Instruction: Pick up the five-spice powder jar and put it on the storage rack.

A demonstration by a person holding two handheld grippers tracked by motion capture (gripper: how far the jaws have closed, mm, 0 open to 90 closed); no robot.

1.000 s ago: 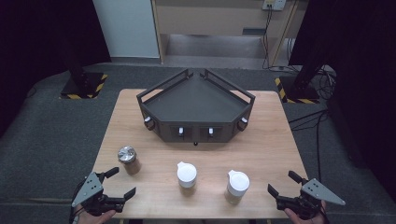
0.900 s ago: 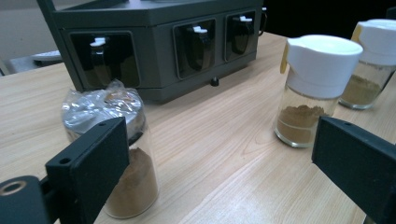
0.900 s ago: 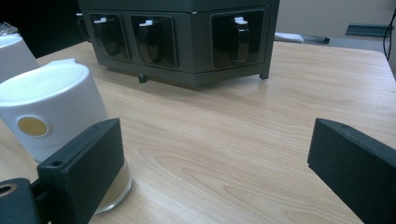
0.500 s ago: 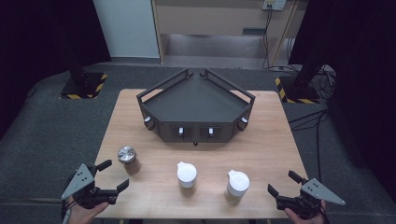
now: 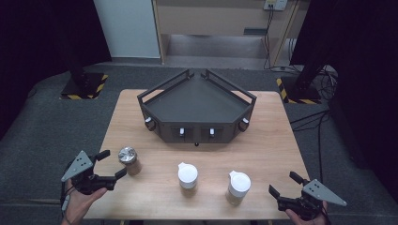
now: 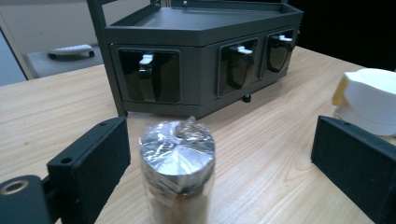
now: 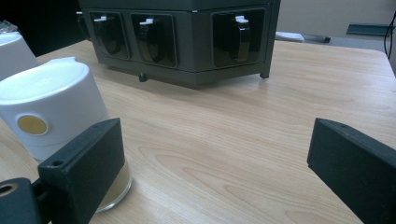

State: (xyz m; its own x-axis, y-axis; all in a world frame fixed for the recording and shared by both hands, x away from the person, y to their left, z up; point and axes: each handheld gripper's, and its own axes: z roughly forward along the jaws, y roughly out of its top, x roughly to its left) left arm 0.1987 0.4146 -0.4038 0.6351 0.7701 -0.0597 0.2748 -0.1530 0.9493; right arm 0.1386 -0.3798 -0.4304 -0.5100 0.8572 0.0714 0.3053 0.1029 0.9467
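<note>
A small jar with a shiny metal lid (image 5: 128, 160) (image 6: 177, 172) stands near the table's front left. My left gripper (image 5: 111, 164) (image 6: 219, 158) is open just left of it; the jar sits between the jaws, nearer the left one, and no pad presses on it. Two white-capped jars (image 5: 187, 175) (image 5: 238, 186) stand along the front. My right gripper (image 5: 286, 183) (image 7: 215, 168) is open at the front right corner, and the nearer white-capped jar (image 7: 56, 112) stands beside its left jaw. A dark angular rack (image 5: 197, 105) with several small compartments sits at the table's middle back.
The wooden table (image 5: 263, 150) has bare room between the rack and the jars. Dark stands with striped bases (image 5: 82, 84) stand on the floor beyond the far corners. Cables (image 5: 324, 117) trail on the floor at the right.
My left gripper has swung out to the left and then forward up to the metal-lidded jar, which now lies between its jaws. The right gripper has stayed where it was.
</note>
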